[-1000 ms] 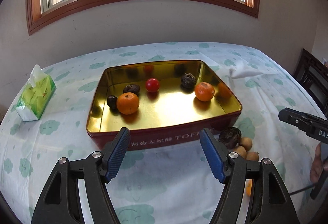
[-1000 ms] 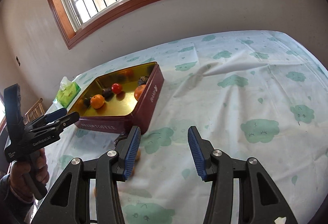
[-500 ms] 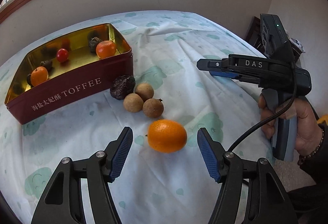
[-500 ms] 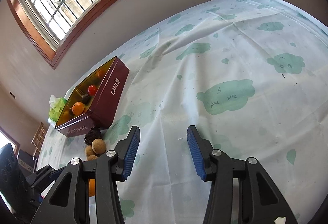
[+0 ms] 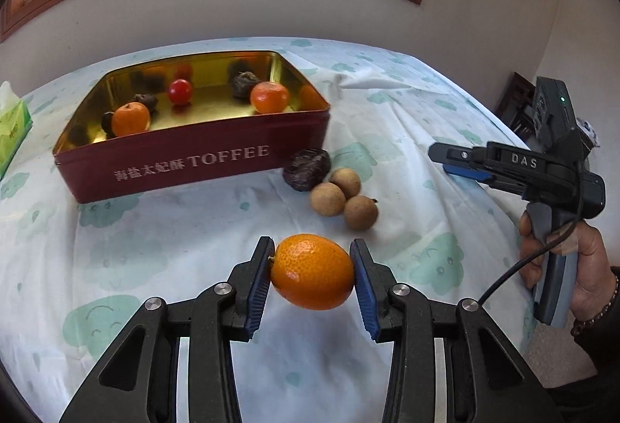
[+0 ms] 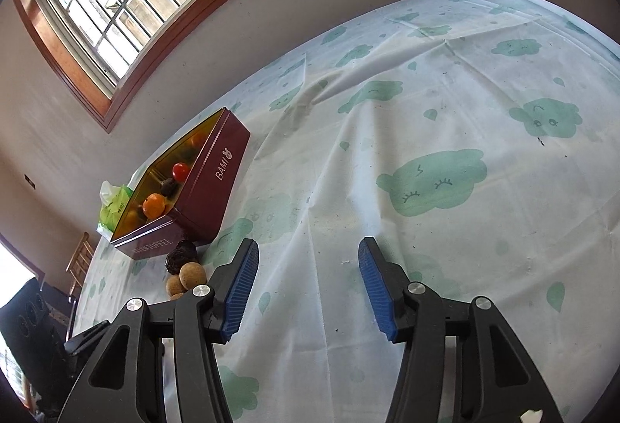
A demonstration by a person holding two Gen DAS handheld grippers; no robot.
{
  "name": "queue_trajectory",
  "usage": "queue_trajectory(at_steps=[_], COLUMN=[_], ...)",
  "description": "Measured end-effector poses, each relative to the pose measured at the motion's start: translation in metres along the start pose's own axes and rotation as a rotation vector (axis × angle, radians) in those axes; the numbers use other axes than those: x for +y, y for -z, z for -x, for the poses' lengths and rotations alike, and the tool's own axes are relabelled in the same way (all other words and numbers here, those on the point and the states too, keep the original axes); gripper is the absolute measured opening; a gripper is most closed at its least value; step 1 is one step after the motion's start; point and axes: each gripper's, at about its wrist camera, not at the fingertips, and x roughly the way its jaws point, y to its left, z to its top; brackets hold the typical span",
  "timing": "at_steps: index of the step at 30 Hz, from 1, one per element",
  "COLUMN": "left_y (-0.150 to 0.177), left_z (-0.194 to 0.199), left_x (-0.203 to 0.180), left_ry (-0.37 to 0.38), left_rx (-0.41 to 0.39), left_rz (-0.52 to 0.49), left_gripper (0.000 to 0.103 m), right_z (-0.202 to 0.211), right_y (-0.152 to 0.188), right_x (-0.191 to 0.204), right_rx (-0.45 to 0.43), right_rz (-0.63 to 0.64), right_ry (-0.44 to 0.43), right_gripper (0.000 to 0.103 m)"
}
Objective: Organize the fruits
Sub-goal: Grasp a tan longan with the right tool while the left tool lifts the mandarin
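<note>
An orange citrus fruit point(image 5: 312, 272) lies on the cloud-print cloth between the blue pads of my left gripper point(image 5: 312, 248), whose jaws are closing and touch it on both sides. Beyond it lie a wrinkled dark fruit point(image 5: 307, 169) and three brown longans point(image 5: 328, 199), beside the red TOFFEE tin point(image 5: 193, 163). The tin holds two oranges, a red fruit point(image 5: 180, 91) and some dark fruits. My right gripper point(image 6: 309, 248) hovers over bare cloth with its jaws opening and nothing between them. In the left wrist view, the right gripper point(image 5: 449, 159) shows at the right, held by a hand point(image 5: 581, 268).
A green tissue pack point(image 5: 11, 128) stands left of the tin. The table's right edge runs near the hand, with dark wooden furniture point(image 5: 519, 109) beyond it. A wall with a window lies behind. A wide stretch of cloth point(image 6: 465, 113) spreads right of the tin.
My left gripper swung from the tin to the loose fruits, came down over the orange and closed onto it. My right gripper rolled, sank toward the cloth and widened a little.
</note>
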Motion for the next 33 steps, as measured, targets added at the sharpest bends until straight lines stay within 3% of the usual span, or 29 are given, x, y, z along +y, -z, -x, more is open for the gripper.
queue_trajectory(at_steps=[2,4,6,9,19,25,33], left_y=[-0.003,-0.004,-0.003,-0.002,-0.005,-0.003,-0.004], left_z=[0.008,0.015,0.019,0.02,0.02,0.022,0.03], left_x=[0.025,0.047,0.064,0.075,0.075,0.078,0.067], left_ry=[-0.062,-0.099,-0.114,-0.09,-0.078,-0.117,-0.185], left_rx=[-0.035,-0.062,-0.079,-0.09,-0.087,-0.096,-0.141], left_rz=[0.035,0.078,0.116,0.168,0.177,0.202,0.145], left_gripper=[0.041,0.041,0.041,0.041,0.041,0.041,0.041], right_z=[0.001,0.005,0.005,-0.004,-0.034,-0.035,-0.022], right_y=[0.006,0.017,0.03,0.043,0.047,0.052,0.064], right_x=[0.02,0.047,0.077,0.106,0.115,0.121,0.124], right_rx=[0.017,0.035,0.051,0.071,0.14,0.109,0.058], right_rz=[0.093,0.177,0.282,0.392,0.382,0.415,0.378], right_ry=[0.011,-0.04,-0.071,-0.046,-0.016,0.018,0.06], right_gripper=[0.046,0.044,0.044,0.037,0.028,0.023,0.023])
